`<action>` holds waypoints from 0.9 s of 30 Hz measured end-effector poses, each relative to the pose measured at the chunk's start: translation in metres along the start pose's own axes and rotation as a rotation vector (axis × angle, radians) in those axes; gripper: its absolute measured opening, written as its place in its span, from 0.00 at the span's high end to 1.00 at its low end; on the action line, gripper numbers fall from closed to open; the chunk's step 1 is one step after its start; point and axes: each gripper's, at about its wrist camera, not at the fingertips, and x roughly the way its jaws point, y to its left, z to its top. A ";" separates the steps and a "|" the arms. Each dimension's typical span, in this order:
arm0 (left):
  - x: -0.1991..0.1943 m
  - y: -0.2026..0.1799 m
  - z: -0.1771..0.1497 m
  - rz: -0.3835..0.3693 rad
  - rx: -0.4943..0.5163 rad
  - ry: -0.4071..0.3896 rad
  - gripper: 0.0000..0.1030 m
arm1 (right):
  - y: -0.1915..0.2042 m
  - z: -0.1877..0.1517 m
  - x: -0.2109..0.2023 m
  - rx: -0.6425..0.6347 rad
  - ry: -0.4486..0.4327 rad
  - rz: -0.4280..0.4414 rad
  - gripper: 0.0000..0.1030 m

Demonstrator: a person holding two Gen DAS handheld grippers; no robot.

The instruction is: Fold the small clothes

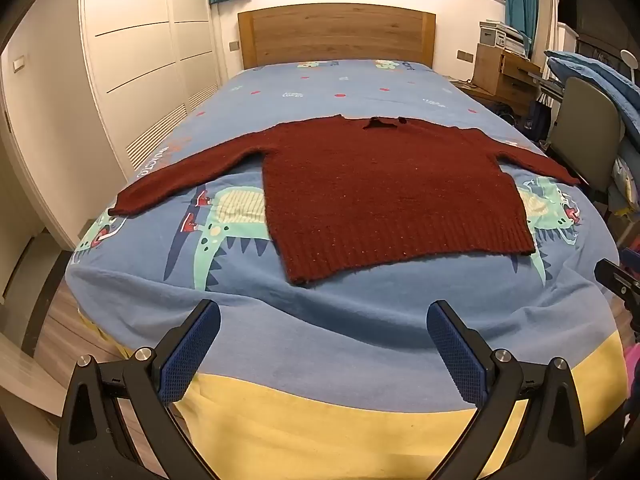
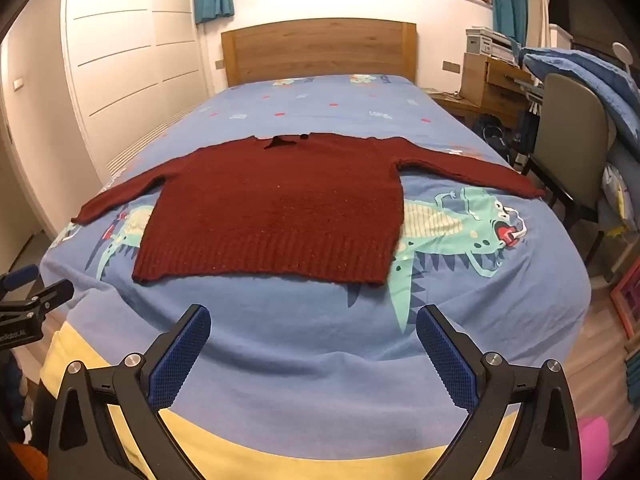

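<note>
A dark red knitted sweater (image 1: 384,184) lies flat on the bed, sleeves spread out to both sides, ribbed hem toward me, collar at the far side. It also shows in the right wrist view (image 2: 276,208). My left gripper (image 1: 323,320) is open and empty, held above the foot of the bed, short of the hem. My right gripper (image 2: 313,324) is open and empty, likewise short of the hem. The right gripper's body shows at the right edge of the left wrist view (image 1: 618,284). The left gripper's body shows at the left edge of the right wrist view (image 2: 28,304).
The bed has a blue dinosaur-print cover (image 1: 320,320) with a yellow band at the foot and a wooden headboard (image 1: 336,34). A white wardrobe (image 1: 132,60) stands left. A chair (image 1: 584,136), bedding pile and wooden desk (image 1: 504,72) stand right.
</note>
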 end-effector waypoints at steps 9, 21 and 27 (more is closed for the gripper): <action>-0.003 -0.005 -0.001 -0.015 -0.012 0.003 0.01 | 0.001 -0.001 0.000 -0.001 0.001 0.007 0.00; 0.003 -0.004 0.000 -0.037 -0.003 -0.002 0.01 | -0.008 -0.002 0.009 0.020 0.025 0.008 0.00; 0.007 -0.005 0.000 -0.048 -0.002 0.008 0.01 | -0.010 -0.002 0.014 0.025 0.041 0.015 0.00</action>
